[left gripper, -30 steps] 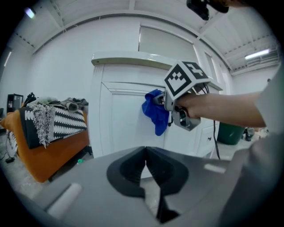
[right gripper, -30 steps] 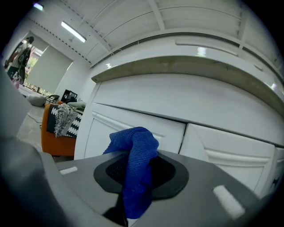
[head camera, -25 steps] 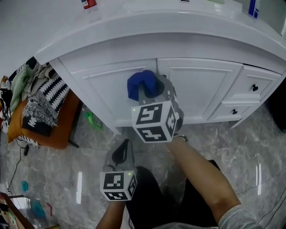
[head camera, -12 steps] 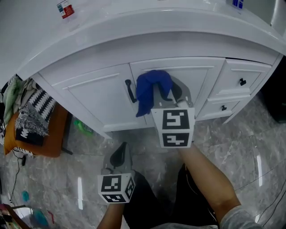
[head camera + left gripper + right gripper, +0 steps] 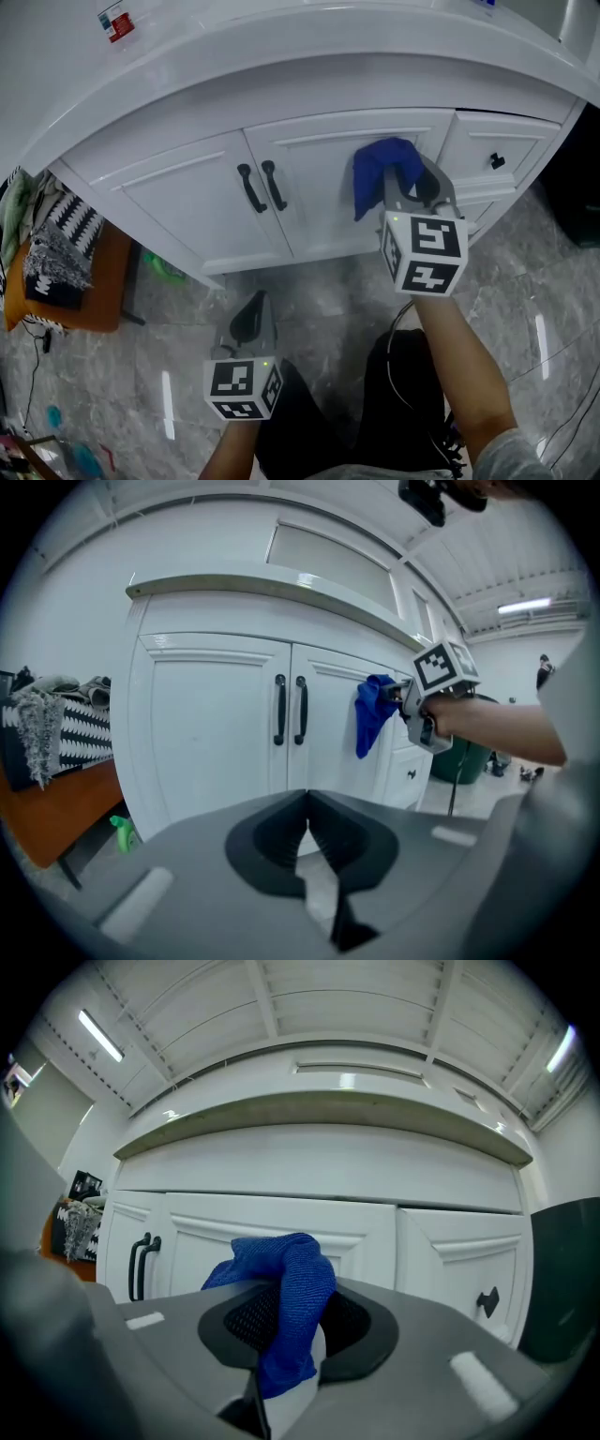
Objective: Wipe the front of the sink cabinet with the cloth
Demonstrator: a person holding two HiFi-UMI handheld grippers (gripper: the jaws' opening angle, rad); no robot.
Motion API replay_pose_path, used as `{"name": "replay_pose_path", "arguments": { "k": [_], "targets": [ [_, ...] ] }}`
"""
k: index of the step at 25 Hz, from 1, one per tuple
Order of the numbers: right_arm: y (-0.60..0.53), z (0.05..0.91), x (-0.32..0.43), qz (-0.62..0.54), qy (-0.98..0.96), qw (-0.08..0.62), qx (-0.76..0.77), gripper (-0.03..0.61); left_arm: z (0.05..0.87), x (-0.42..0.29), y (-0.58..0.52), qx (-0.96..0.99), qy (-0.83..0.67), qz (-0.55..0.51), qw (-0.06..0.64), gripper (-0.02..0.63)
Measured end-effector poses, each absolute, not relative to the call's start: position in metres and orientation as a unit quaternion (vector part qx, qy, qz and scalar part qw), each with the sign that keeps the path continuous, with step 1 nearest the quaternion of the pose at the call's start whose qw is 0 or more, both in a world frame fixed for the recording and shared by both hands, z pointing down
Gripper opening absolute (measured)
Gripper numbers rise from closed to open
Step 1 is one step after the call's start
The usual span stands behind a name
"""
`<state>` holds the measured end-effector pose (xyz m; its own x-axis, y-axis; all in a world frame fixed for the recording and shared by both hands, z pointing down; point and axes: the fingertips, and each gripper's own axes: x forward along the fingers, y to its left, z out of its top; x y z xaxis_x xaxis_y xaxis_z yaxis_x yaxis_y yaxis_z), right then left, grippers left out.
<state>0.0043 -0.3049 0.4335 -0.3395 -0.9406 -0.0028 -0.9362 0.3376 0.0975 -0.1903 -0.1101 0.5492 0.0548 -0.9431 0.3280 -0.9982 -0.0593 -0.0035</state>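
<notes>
Since a second ago the cloth (image 5: 380,169) has travelled rightward across the sink cabinet (image 5: 187,202), from the left door past the two black handles (image 5: 261,186) to the right door's right edge.

At far left, an orange bench (image 5: 70,295) carries patterned fabrics, and a green bottle (image 5: 164,270) lies on the marble floor (image 5: 309,281) near the cabinet's base. Near the person, low and left of centre, the left gripper (image 5: 255,319) hangs well apart from the cabinet, its jaws pressed together with nothing between them. Right of the handles, the blue cloth sits bunched at the right door's panel, a fold hanging down. The right gripper (image 5: 405,187) pinches it, jaws closed on the fabric. Just right of it are the drawers with small black knobs (image 5: 496,161).
</notes>
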Motion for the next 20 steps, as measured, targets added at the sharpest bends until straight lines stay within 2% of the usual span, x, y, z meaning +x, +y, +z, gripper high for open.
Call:
{"name": "replay_pose_path", "arguments": {
  "k": [7, 11, 20],
  "targets": [
    [-0.314, 0.449, 0.043, -0.021, -0.803, 0.026, 0.595, 0.1, 0.545, -0.18, -0.113, 0.722, -0.673, 0.12, 0.108, 0.011],
    [-0.313, 0.457, 0.044, -0.032, -0.801, 0.035, 0.597, 0.094, 0.543, -0.186, -0.11, 0.717, -0.678, 0.12, 0.108, 0.011],
    [-0.312, 0.495, 0.033, 0.033, -0.796, 0.034, 0.604, 0.076, 0.546, -0.2, -0.1, 0.708, -0.687, 0.118, 0.112, 0.011]
  ]
}}
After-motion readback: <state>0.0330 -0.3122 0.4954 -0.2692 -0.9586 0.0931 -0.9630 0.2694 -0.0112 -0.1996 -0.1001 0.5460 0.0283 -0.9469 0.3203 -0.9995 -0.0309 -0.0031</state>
